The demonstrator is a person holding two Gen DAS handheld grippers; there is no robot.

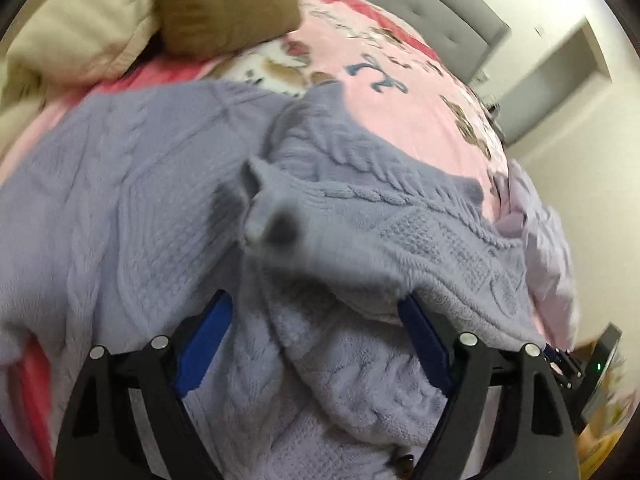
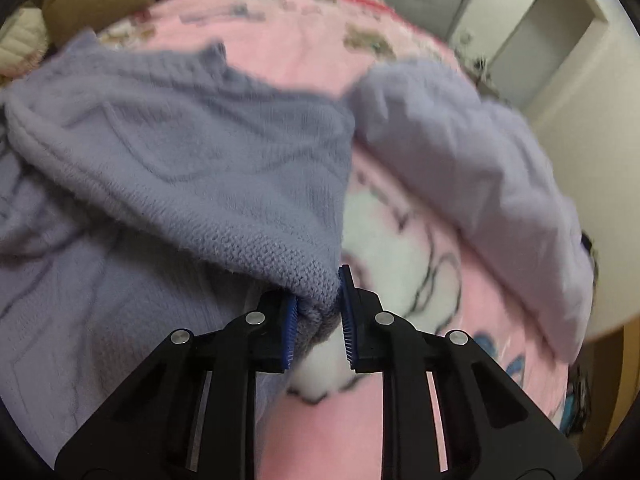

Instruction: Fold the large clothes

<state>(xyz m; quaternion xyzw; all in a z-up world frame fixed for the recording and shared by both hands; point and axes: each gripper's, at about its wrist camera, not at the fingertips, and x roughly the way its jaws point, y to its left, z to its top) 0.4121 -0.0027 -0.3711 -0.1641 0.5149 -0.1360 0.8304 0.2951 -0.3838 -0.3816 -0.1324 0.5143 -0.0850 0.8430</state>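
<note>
Pink fleece blanket (image 2: pixel 288 52) — cable-knit lavender sweater (image 1: pixel 132 208), rumpled

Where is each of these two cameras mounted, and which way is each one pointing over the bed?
Left wrist view: sits on the left gripper, looks down and forward over the lavender knit sweater toward the grey headboard; shows its black fingers with blue pads, spread wide.
Right wrist view: sits on the right gripper, looks down along the pink blanket; shows its fingers pinching a sweater edge.
Shared: sweater, blanket, headboard, brown jacket, and the wall niche.
</note>
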